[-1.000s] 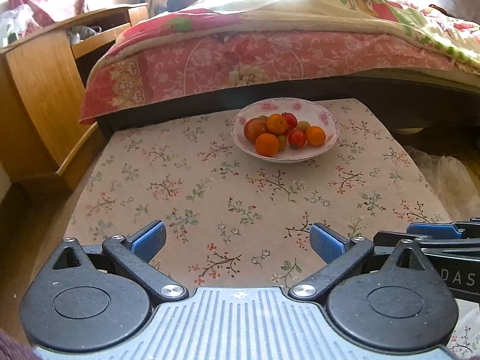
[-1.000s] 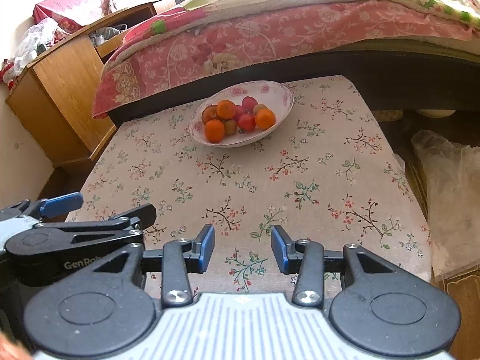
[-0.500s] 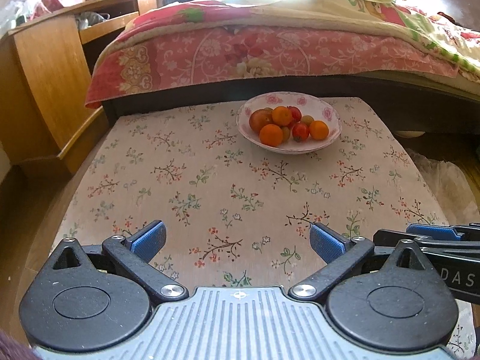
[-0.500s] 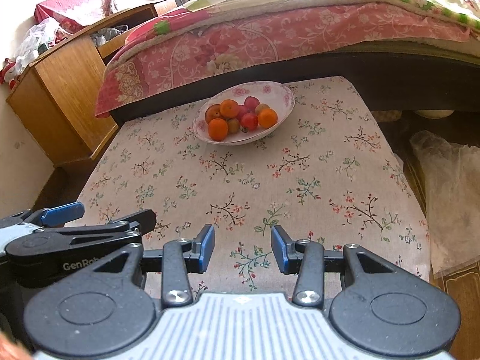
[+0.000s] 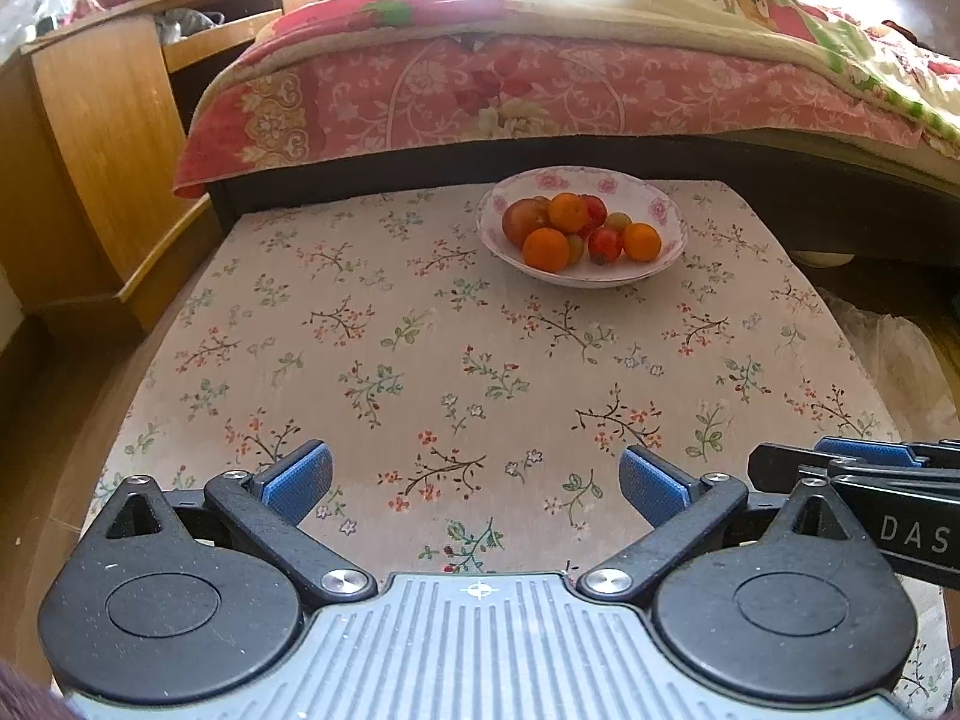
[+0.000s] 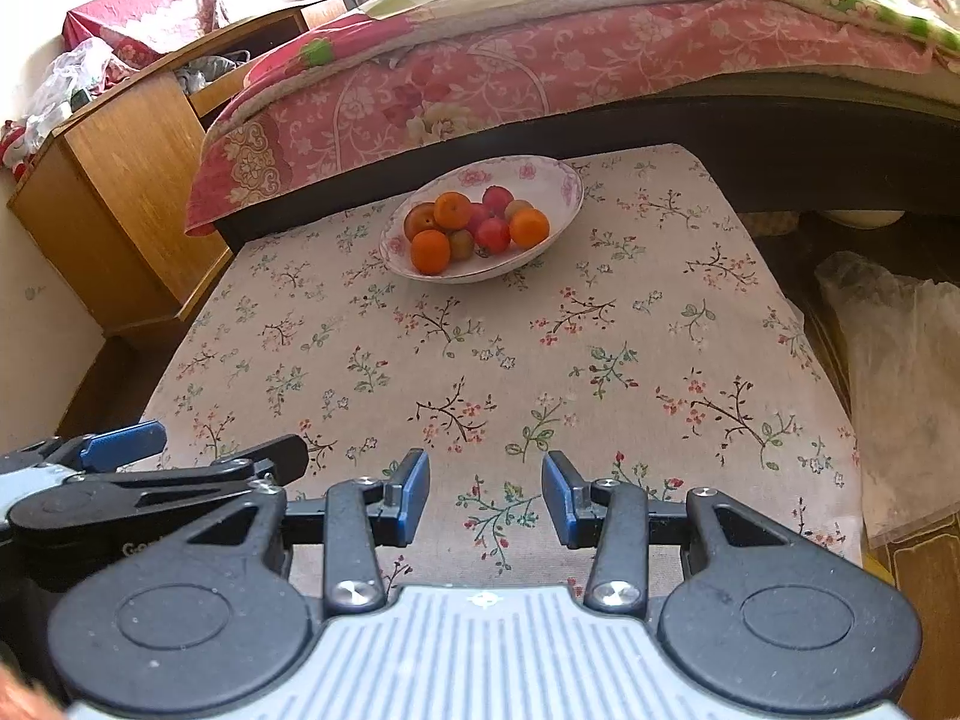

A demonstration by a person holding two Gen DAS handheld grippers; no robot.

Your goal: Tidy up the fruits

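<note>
A white bowl with pink flowers (image 5: 663, 207) (image 6: 564, 186) stands at the far side of a table with a floral cloth (image 5: 420, 360) (image 6: 600, 360). Inside lie several fruits: orange ones (image 5: 545, 249) (image 6: 430, 251) and small red ones (image 5: 605, 243) (image 6: 493, 234). My left gripper (image 5: 474, 483) hovers over the table's near edge, jaws wide open and empty. My right gripper (image 6: 486, 495) hovers beside it at the near edge, jaws open with a narrower gap, nothing between them. Each gripper shows at the edge of the other's view.
A bed with a pink floral blanket (image 5: 540, 90) (image 6: 540, 72) runs behind the table. A wooden cabinet (image 5: 108, 138) (image 6: 120, 192) stands at the left. A clear plastic bag (image 6: 900, 372) lies on the floor to the right of the table.
In the left wrist view the bowl and table have shifted right and down a little as the view tilted. The right gripper's view barely changed. Both jaws kept their gaps.
</note>
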